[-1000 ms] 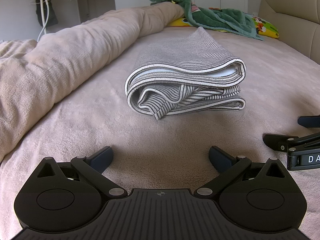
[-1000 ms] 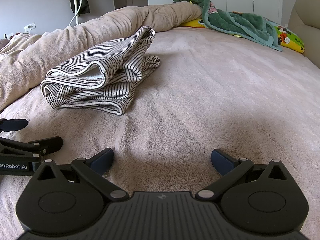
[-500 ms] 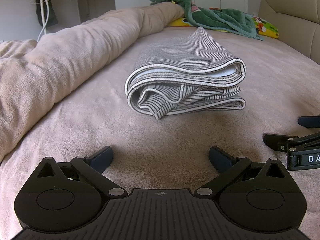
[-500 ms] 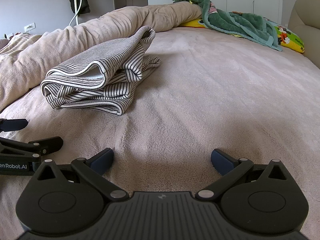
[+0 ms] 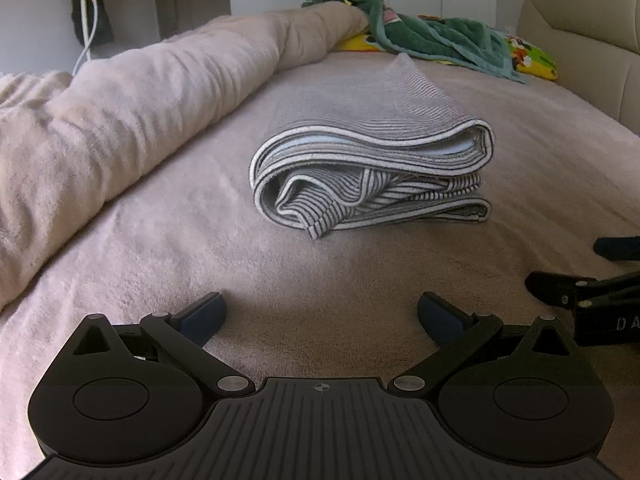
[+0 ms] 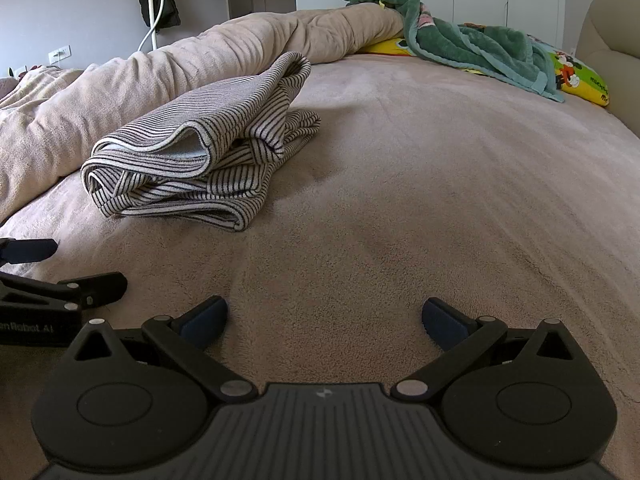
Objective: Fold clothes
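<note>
Left claw (image 5: 320,312) released, empty | right claw (image 6: 324,316) released, empty | striped garment (image 5: 370,172) folded on bed (image 5: 400,272) ahead of both | folding looks done

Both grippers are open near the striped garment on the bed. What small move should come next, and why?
Probably none beyond a slight retreat: the striped garment already lies folded in layers, apart from the open left gripper and right gripper, which hold nothing.
</note>
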The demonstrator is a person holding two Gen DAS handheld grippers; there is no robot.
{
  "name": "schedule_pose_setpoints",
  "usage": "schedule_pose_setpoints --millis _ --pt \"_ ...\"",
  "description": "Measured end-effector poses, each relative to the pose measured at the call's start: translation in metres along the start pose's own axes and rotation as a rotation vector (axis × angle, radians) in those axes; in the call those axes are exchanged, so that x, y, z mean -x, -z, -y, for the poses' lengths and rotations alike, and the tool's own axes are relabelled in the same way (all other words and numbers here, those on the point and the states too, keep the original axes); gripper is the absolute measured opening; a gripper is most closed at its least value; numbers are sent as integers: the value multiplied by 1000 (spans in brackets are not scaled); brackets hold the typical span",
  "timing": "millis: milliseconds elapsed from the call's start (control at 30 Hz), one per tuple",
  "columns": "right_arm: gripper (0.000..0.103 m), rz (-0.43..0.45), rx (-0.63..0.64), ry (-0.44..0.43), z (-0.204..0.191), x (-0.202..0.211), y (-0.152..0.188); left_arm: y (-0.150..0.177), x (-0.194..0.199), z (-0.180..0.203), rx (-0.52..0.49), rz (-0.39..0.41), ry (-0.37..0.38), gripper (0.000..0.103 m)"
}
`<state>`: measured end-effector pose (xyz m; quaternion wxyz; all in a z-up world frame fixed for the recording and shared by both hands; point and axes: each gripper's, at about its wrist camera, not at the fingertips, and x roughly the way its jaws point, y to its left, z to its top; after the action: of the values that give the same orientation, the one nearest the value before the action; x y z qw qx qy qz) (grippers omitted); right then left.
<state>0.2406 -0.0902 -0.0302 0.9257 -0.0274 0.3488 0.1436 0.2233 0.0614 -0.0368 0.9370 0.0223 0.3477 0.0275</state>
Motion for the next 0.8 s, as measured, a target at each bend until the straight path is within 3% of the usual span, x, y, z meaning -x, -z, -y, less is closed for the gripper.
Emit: schedule_pose_setpoints --millis 267,400,500,600,800 --pt "103 0 -1 0 0 -1 0 -6 2 8 -73 -17 -14 103" --pt "103 0 -1 0 0 -1 0 -17 -5 -9 23 -107 57 103" --pt "103 0 -1 0 0 -1 0 -19 -7 -5 -6 -126 37 103" --pt "103 0 -1 0 0 -1 0 -17 -6 2 -54 -110 13 103" --pt "103 1 -1 -1 0 -1 0 -14 -4 -8 -13 -88 46 103"
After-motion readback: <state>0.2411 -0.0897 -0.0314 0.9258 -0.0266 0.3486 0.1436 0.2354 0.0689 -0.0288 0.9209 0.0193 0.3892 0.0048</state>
